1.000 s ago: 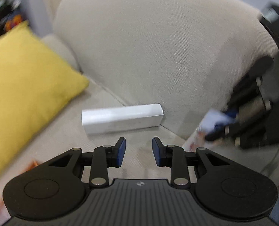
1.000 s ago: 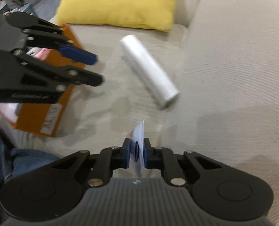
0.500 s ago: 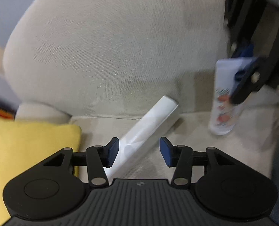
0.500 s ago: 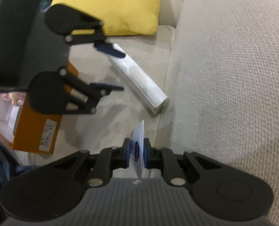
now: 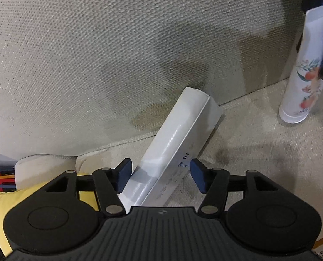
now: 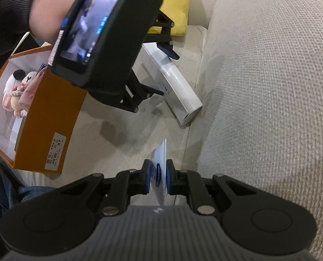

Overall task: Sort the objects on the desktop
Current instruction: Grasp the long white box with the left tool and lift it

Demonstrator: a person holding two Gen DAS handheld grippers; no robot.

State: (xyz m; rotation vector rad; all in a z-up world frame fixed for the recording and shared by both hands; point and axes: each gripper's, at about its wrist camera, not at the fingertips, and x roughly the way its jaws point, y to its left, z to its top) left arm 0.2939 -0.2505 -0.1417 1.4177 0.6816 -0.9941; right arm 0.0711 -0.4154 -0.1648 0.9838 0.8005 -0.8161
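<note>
A long white rectangular cardboard box [image 5: 179,145] is seen lying on the beige woven sofa seat [image 5: 248,152], its far end touching the foot of the backrest [image 5: 118,54] and its near end pointing back toward the seat's front edge. The left gripper [image 5: 160,176] is placed astride that near end: the box's long axis runs between the blue pads [image 5: 124,174] and away from them, slanted toward the right pad. The jaws are opening, and no pad is seen pressing on the box. A closure across the short width is judged to be what the coming grasp turns on, and the left hand is plainly the nearer one.

The right gripper [image 6: 158,179] is clamped tight on a white squeeze tube with a floral print [image 5: 303,80], held upright near the backrest, well apart from the box.

At the seat's front edge an open orange cardboard box [image 6: 50,117] is found, with plush toys [image 6: 17,89] inside. A yellow cushion [image 6: 174,6] is propped at the far end of the seat.
</note>
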